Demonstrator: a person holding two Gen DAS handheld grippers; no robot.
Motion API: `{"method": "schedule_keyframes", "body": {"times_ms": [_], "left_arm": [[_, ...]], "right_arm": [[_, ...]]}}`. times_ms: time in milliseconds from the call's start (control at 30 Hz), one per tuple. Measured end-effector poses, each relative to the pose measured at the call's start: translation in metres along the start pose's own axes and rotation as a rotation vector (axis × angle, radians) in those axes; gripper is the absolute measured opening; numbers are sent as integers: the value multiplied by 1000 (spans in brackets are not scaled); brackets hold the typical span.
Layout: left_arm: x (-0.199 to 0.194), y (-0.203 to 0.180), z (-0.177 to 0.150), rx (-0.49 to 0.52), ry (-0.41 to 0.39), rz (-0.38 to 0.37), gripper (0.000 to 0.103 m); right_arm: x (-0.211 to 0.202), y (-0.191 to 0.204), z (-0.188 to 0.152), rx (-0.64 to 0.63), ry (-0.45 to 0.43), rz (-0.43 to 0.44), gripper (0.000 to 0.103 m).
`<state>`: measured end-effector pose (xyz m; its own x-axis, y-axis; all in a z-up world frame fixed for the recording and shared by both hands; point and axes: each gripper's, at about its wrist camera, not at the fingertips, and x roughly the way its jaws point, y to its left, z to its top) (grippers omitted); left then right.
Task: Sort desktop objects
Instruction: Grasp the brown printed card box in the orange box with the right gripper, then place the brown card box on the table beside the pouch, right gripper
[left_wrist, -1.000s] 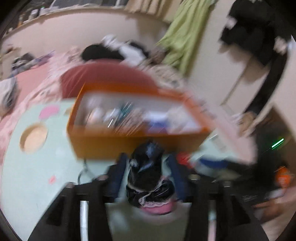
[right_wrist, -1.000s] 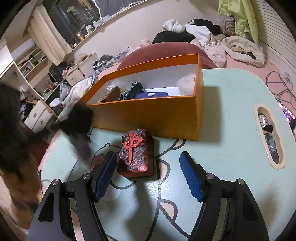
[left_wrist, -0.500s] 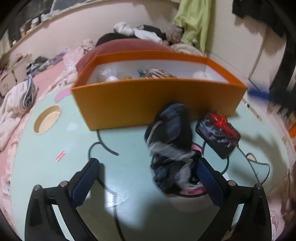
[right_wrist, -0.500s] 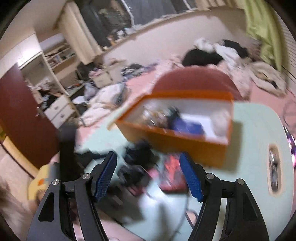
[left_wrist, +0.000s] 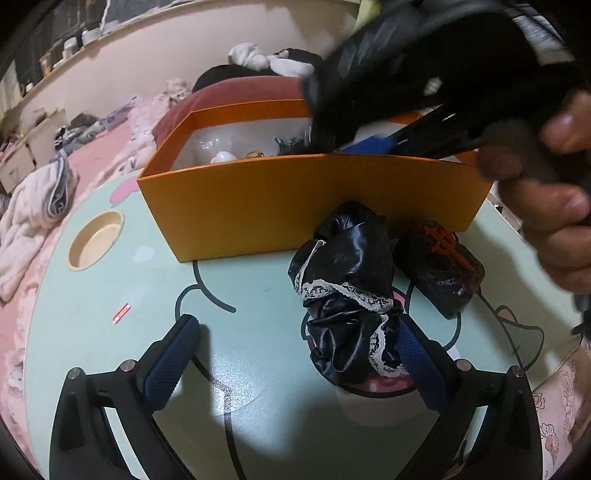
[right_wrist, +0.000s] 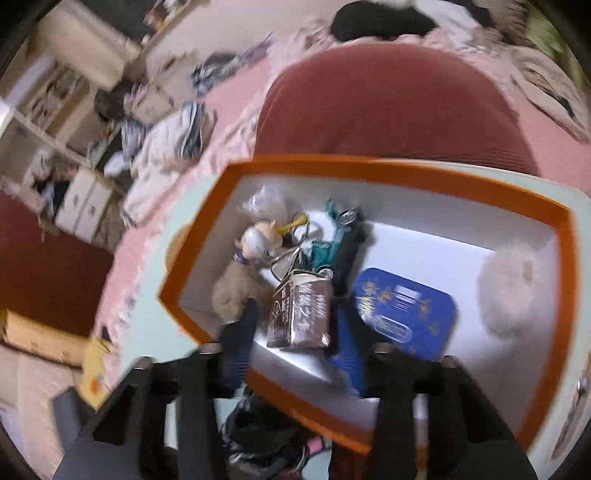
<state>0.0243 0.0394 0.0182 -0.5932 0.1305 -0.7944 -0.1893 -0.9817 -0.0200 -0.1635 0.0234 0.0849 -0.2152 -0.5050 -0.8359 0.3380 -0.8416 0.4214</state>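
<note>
1. Left view: the left gripper (left_wrist: 295, 325) had just opened wide. The black lace cloth (left_wrist: 347, 295), gripped a second before, lay lower right on the mint table (left_wrist: 110, 277), outside the orange box (left_wrist: 295, 199) and seemingly still unsorted.
2. Right view: the right gripper (right_wrist: 295, 325) had just been narrowing over the box, with a brown packet (right_wrist: 299, 310) between its jaws. Blur hid whether it gripped the packet. A red cushion (right_wrist: 388, 103) sat behind.

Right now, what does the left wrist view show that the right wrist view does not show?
Only the left wrist view shows the open left gripper, the dark block with a red character and the tabletop before the box. Only the right wrist view looks down on the blue card and brown packet inside. Both show the orange box and black lace-trimmed cloth.
</note>
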Motion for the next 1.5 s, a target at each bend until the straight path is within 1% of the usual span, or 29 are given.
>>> {"method": "schedule_keyframes", "body": {"times_ms": [33, 67, 133, 200, 267, 367, 433, 467, 533, 600, 667, 700, 800, 867, 933, 967, 1000, 1033, 1067, 1133, 1167, 1200, 1233, 1267, 1300, 1333, 1433, 1467, 1500], "left_arm": [[0, 0, 0, 0, 0, 1, 103], [0, 1, 0, 0, 0, 1, 103], [0, 1, 0, 2, 0, -1, 103], [0, 2, 0, 2, 0, 0, 103], [0, 2, 0, 0, 0, -1, 103], [-1, 5, -1, -16, -3, 4, 103], [-6, 14, -2, -63, -25, -5, 103], [-10, 19, -3, -86, -43, -20, 103], [-18, 30, -4, -131, -86, -57, 103], [-25, 40, -4, -175, -132, -73, 103], [-34, 47, -7, -218, -177, -78, 103], [-39, 53, -5, -243, -205, -85, 103], [-46, 64, 8, -274, -250, -106, 103], [-49, 64, 22, -271, -261, -127, 103], [-53, 63, 40, -265, -273, -175, 100], [-56, 62, 48, -268, -278, -208, 99], [-54, 61, 63, -275, -263, -250, 99], [-54, 61, 69, -276, -246, -270, 99], [-48, 58, 81, -278, -208, -301, 97], [-28, 49, 106, -272, -99, -366, 90], [-21, 45, 112, -267, -63, -380, 89], [-8, 38, 122, -253, 2, -400, 88], [6, 30, 130, -234, 63, -413, 88], [13, 26, 135, -220, 95, -414, 88], [29, 16, 142, -187, 160, -397, 88], [36, 11, 145, -174, 188, -383, 88], [65, -11, 151, -126, 304, -321, 88], [64, -16, 152, -110, 286, -309, 88], [67, -23, 156, -92, 292, -290, 88]], "right_arm": [[4, 0, -1, -2, 5, 15, 26], [4, -2, -2, 4, -7, 47, 19], [2, -6, -5, 11, -16, 73, 19], [-5, -14, -8, 34, -43, 133, 19], [-23, -20, -14, 35, -116, 190, 19], [-56, -24, -26, -2, -241, 227, 19], [-86, -31, -42, -32, -322, 279, 19], [-96, -35, -51, -43, -342, 297, 19], [-108, -41, -63, -60, -346, 317, 19], [-112, -51, -83, -62, -325, 312, 19], [-109, -63, -105, -39, -300, 304, 19], [-105, -63, -110, -25, -284, 307, 20], [-93, -70, -124, 34, -240, 318, 20], [-82, -76, -124, 72, -216, 320, 22], [-70, -74, -121, 105, -210, 374, 23], [-67, -75, -123, 111, -209, 386, 23], [-63, -73, -119, 116, -209, 395, 27], [-58, -70, -115, 116, -206, 389, 30], [-57, -70, -115, 115, -210, 390, 32], [-58, -68, -113, 121, -231, 385, 39], [-62, -68, -113, 128, -250, 366, 46], [-68, -71, -116, 136, -283, 337, 56], [-76, -75, -121, 143, -337, 291, 65], [-82, -78, -125, 145, -373, 268, 68], [-90, -81, -132, 146, -421, 249, 70], [-93, -85, -136, 146, -437, 247, 70], [-92, -96, -144, 167, -407, 241, 70], [-90, -97, -145, 181, -400, 242, 70], [-89, -100, -146, 193, -395, 248, 70]]}}
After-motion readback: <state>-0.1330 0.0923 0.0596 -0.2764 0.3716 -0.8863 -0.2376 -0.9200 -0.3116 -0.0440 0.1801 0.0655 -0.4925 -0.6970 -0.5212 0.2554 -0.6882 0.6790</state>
